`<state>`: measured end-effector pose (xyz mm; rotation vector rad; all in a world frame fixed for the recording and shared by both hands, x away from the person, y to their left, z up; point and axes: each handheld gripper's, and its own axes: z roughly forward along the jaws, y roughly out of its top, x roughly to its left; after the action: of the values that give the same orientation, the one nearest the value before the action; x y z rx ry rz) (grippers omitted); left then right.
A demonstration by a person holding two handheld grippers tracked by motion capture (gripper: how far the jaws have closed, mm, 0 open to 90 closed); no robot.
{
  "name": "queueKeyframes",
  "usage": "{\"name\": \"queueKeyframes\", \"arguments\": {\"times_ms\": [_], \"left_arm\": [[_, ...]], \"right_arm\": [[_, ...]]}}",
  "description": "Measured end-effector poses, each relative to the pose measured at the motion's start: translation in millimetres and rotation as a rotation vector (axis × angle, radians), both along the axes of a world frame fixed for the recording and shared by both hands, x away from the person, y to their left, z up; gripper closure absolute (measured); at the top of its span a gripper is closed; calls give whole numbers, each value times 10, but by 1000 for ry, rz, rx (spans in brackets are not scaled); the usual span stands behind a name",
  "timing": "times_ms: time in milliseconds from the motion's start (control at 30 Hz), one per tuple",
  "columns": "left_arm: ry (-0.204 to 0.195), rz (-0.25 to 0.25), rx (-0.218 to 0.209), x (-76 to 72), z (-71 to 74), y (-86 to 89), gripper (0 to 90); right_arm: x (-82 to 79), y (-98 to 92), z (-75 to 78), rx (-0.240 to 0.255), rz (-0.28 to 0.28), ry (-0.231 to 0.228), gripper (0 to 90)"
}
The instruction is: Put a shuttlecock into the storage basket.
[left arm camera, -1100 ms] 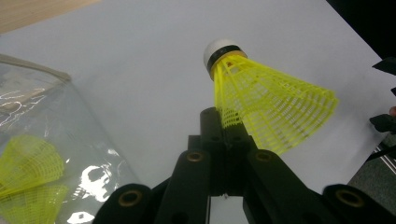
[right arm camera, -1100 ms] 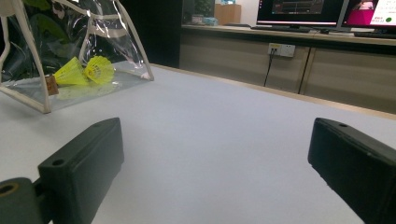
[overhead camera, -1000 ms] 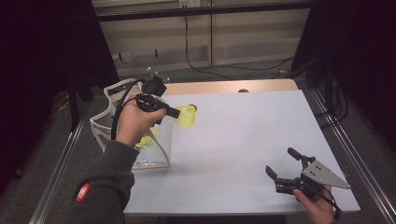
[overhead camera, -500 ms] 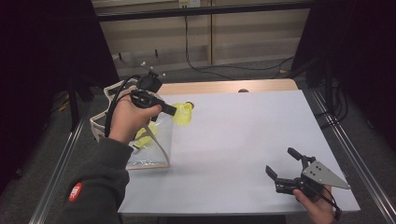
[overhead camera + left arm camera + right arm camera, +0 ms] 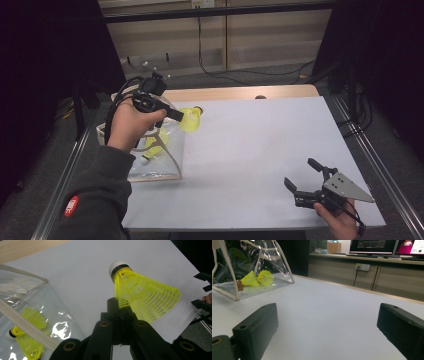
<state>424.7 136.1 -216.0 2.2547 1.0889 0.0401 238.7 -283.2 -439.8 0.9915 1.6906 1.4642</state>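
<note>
Ideally, the left gripper point(image 5: 184, 118), pinching the yellow shuttlecock point(image 5: 140, 295) by its skirt near the tabletop's far-left corner beside the clear bag point(image 5: 150, 165), carries it level while the right gripper point(image 5: 305, 182) rests spread.

Drifted a little toward the far left edge of the counter point(image 5: 260, 150) over the last second: left tool point(image 5: 176, 115), with the yellow shuttlecock point(image 5: 191, 119) carried along in its closed jaws. Ended up above the near corner of the clear bag point(image 5: 155, 160), forearm swung more upright in the high view.
</note>
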Motion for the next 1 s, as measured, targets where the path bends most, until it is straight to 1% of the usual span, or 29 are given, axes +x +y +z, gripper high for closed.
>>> {"name": "queueKeyframes", "arguments": {"times_ms": [233,267,533,667,900,1000], "left_arm": [[-4,2,4,0,56,40,900],[-7,13,-1,-5,67,43,900],[-9,17,-3,1,113,103,900],[-6,26,-3,1,135,132,900],[-16,44,-7,2,169,203,900],[-14,50,-5,-2,181,236,900]], "right_arm": [[1,1,1,0,0,0,31],[1,0,1,0,0,-1,31],[-2,2,2,-1,1,1,31],[0,2,1,0,0,-1,31],[-2,5,1,1,-2,1,31],[-3,4,3,2,0,2,31]]}}
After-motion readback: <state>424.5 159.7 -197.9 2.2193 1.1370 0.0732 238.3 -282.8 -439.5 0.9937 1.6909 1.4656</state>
